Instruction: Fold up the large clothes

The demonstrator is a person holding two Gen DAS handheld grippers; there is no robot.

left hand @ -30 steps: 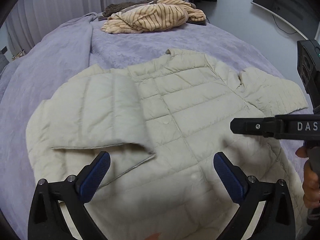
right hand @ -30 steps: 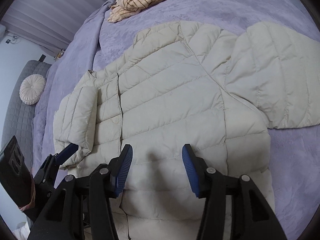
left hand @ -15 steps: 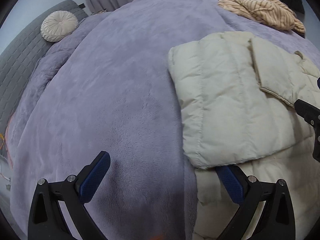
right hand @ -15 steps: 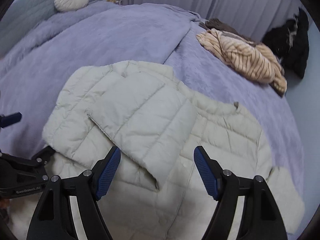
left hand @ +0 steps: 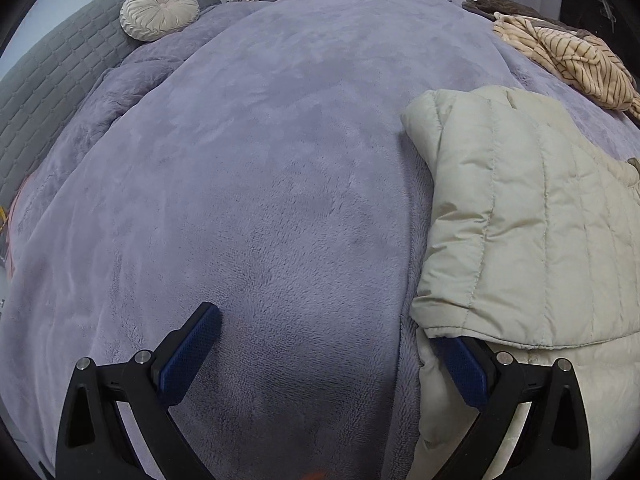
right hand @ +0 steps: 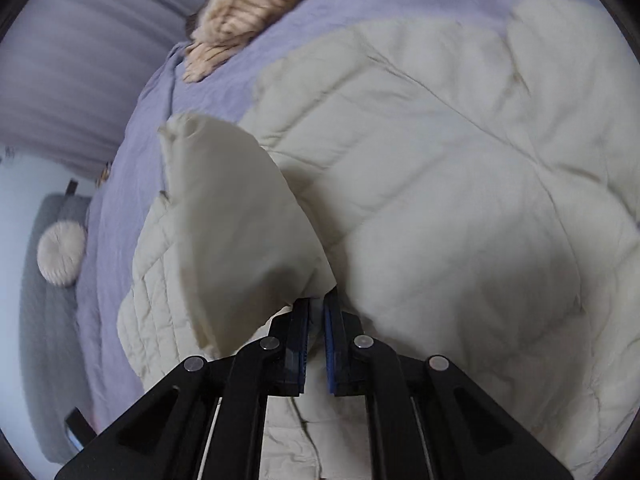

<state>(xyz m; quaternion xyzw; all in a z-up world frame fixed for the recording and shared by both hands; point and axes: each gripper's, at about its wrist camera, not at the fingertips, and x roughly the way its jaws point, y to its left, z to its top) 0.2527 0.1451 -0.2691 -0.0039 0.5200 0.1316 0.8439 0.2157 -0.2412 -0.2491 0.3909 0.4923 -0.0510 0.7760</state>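
Fingertips of the right gripper (right hand: 317,304) are closing on a lifted fold of the cream quilted puffer jacket (right hand: 420,184), visible only in the right wrist view. Left gripper (left hand: 328,344) is hanging wide over the lilac fleece blanket (left hand: 248,184), one finger under the jacket's edge. Jacket is lying flat, stretching away toward the striped tan garment (left hand: 568,56).
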